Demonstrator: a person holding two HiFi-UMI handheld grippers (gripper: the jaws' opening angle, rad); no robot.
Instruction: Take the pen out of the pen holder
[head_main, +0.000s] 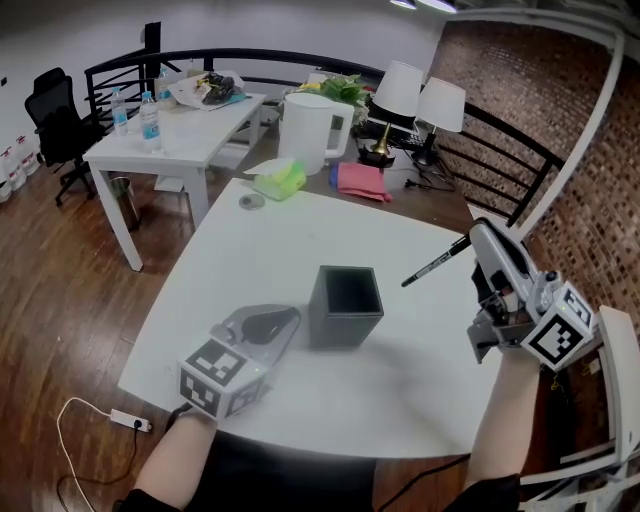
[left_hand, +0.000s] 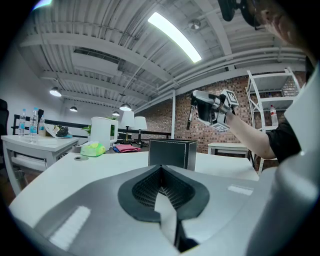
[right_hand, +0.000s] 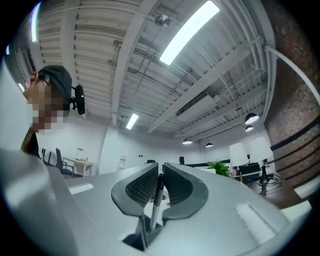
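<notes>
A black square pen holder (head_main: 345, 305) stands open-topped in the middle of the white table (head_main: 300, 235); nothing shows inside it. My right gripper (head_main: 478, 240) hangs in the air to the right of the holder and above it, shut on a black pen (head_main: 435, 263) that sticks out toward the holder. In the right gripper view the pen (right_hand: 156, 197) is pinched between the pads. My left gripper (head_main: 290, 318) rests on the table just left of the holder, jaws together and empty. From the left gripper view the holder (left_hand: 171, 152) stands straight ahead, with the right gripper (left_hand: 195, 107) high above it.
At the table's far edge lie a green object (head_main: 280, 180), a small round disc (head_main: 251, 201), a pink cloth (head_main: 360, 180) and a white jug (head_main: 315, 130). Two lamps (head_main: 420, 100) stand behind. A second table with bottles (head_main: 150, 120) is back left. A power strip (head_main: 130, 420) lies on the floor.
</notes>
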